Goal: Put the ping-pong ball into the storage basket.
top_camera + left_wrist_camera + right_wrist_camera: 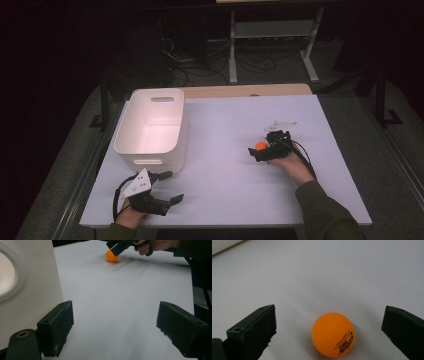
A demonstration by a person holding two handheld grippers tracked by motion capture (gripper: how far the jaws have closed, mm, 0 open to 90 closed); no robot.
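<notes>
On the white table [225, 175], an orange ping-pong ball [333, 334] lay between the wide-spread jaws of the right gripper [329, 332], untouched on either side. Light, hollow, hard and smooth, it looked likely to roll or squirt free unless pinched squarely across its middle. Near the white bin [150, 130], the left gripper [115, 332] hovered with its jaws wide and empty.

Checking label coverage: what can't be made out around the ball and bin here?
- Orange ball: print too small to read, right gripper view.
- White bin: floor nearest the camera hidden by its near wall, high view; cut off by the frame edge, left gripper view.
- Right gripper: jaw tips blur against the ball, high view.
</notes>
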